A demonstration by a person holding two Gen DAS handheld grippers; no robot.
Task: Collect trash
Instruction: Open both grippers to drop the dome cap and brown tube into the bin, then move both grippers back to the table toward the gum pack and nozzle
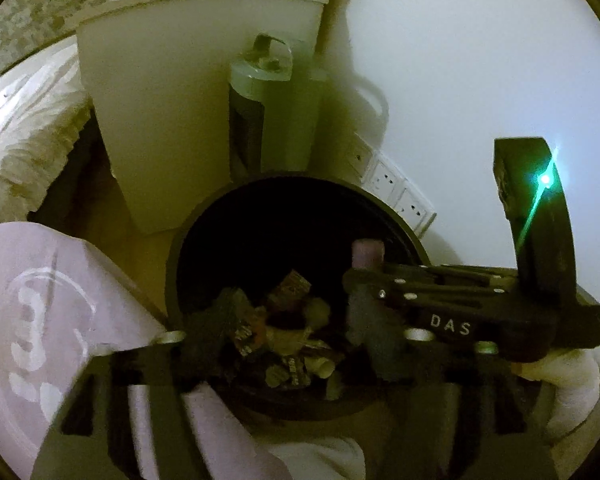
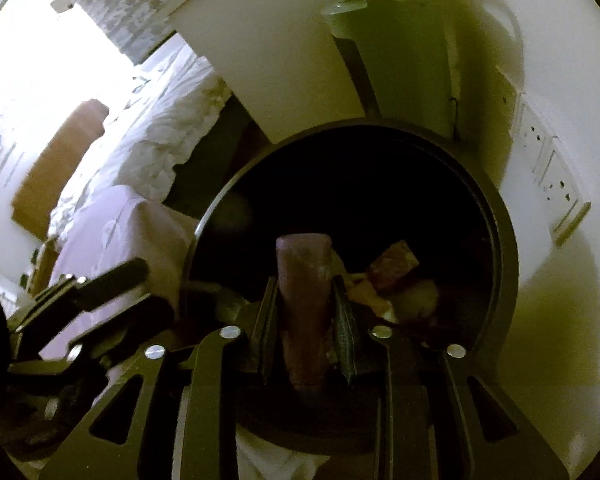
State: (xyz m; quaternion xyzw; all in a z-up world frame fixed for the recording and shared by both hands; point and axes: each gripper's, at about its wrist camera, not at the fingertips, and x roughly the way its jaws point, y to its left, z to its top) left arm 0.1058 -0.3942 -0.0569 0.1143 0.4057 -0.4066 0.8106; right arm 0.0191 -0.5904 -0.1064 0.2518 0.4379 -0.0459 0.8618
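A round black bin (image 1: 404,224) (image 2: 504,240) sits below both grippers, with wrappers and crumpled paper (image 1: 284,332) at its bottom. My right gripper (image 2: 304,280) hangs over the bin's mouth with a pink-purple tube (image 2: 304,312) upright between its pads. Thin dark slits show on both sides of the tube, so the pads do not press on it. The tube's top (image 1: 366,254) pokes above that gripper's black housing (image 1: 448,304). My left gripper (image 1: 280,320) stands open over the bin, nothing between its fingers. A lilac packet (image 1: 40,320) (image 2: 112,232) lies along its left side, over the rim.
Behind the bin stand a white cabinet (image 1: 160,120) and a tall grey-green appliance (image 1: 268,120). Wall sockets (image 1: 392,184) sit low on the white wall to the right. A bed with white bedding (image 1: 20,140) lies on the left, with a brown cushion (image 2: 56,168) on it.
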